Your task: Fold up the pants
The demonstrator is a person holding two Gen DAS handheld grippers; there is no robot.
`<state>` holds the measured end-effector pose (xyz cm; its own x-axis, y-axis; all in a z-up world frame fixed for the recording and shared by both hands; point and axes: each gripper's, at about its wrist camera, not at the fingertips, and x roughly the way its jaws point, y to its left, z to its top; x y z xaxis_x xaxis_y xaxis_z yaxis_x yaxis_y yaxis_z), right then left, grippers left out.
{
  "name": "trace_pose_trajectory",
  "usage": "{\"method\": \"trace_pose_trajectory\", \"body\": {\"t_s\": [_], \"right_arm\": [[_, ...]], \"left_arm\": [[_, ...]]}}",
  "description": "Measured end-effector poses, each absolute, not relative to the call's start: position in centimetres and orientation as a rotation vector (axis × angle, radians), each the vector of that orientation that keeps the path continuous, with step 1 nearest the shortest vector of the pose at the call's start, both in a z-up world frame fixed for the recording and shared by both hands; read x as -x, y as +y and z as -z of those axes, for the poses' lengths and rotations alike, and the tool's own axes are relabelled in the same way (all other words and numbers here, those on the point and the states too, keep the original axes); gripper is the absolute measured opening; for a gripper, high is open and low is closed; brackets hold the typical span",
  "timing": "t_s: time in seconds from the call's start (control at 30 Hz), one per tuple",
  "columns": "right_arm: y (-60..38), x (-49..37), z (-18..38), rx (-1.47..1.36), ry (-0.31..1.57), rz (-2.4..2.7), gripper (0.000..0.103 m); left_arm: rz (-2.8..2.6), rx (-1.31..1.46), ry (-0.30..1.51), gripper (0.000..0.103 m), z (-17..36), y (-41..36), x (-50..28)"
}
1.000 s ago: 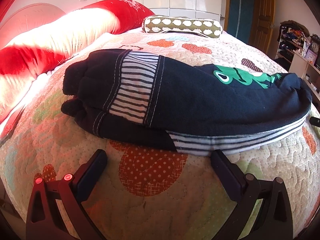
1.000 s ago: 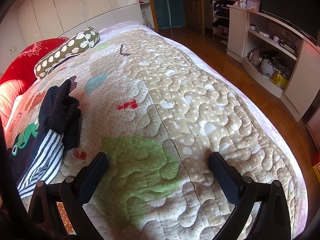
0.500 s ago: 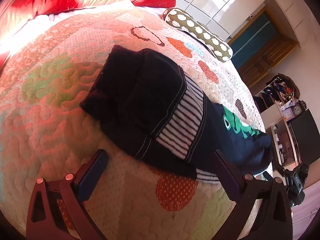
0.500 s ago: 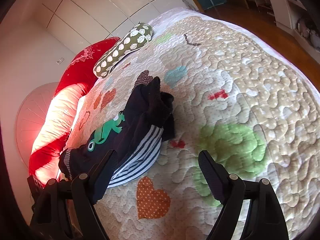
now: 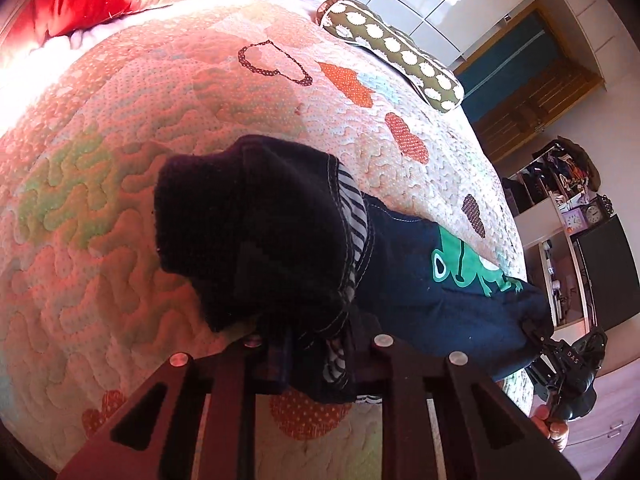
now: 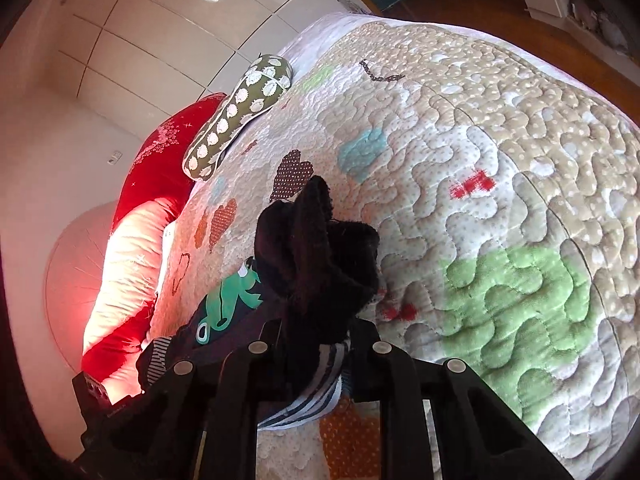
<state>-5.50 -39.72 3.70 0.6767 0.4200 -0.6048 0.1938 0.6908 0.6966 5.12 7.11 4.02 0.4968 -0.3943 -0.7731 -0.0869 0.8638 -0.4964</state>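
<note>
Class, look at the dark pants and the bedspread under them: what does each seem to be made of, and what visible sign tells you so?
Pants: likely a soft, matte knit, perhaps cotton jersey; the fabric bunches limply, with a fuzzy dark cuff, striped panels and pale topstitching.

Bedspread: apparently a padded quilted cloth, matte; wavy stitch lines puff the dotted surface, with patchwork hearts sewn on.

pants [image 5: 420, 304] edge hidden between jaws
</note>
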Motion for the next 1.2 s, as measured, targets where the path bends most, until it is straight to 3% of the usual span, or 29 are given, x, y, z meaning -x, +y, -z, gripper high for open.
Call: {"method": "trace_pose_trajectory", "body": {"t_s": [0.17,0.23,0.33,0.4,0.5,0.7,0.8,1.03,1.2], "right_arm": [[-40.2,10.3,-5.4,-0.827,0.808,-0.166,0.019],[-40.2,11.8,-5.0,-0.8,0.813,-0.153,0.019],[-40.6,13.0,-3.2,-0.703,0.878,0.001,0.026],[-41.3,14.6,-2.9,-0.692,0.865,0.036,0.041],[-41.8,17.3,-4.8,-0.657,0.799,0.106,0.052],[-39.7,19.2,-8.9,-0.633,0.679,0.012,0.054],[-36.3,16.9,-8.5,-0.618,0.721,-0.142,0.054],[-35.1,13.0,-2.2,-0.661,0.886,-0.139,0.05],[-36.5,14.0,-2.1,-0.73,0.869,-0.161,0.05]], "left_arm": [[0.198,0.512,1.019,0.02,-5.5,7.6,-0.8],[0.147,0.468,1.032,0.03,-4.8,7.6,0.6],[0.11,0.46,1.076,0.035,-2.9,8.5,2.0],[0.12,0.508,1.078,0.037,-2.9,9.6,3.1],[0.087,0.53,1.04,0.051,-4.2,11.4,5.0],[0.056,0.478,0.918,0.052,-8.3,11.4,7.4],[0.127,0.409,0.891,0.059,-9.3,8.8,6.2],[0.055,0.42,1.074,0.059,-2.5,7.9,0.3],[0.052,0.351,1.063,0.059,-3.1,7.1,0.9]]}}
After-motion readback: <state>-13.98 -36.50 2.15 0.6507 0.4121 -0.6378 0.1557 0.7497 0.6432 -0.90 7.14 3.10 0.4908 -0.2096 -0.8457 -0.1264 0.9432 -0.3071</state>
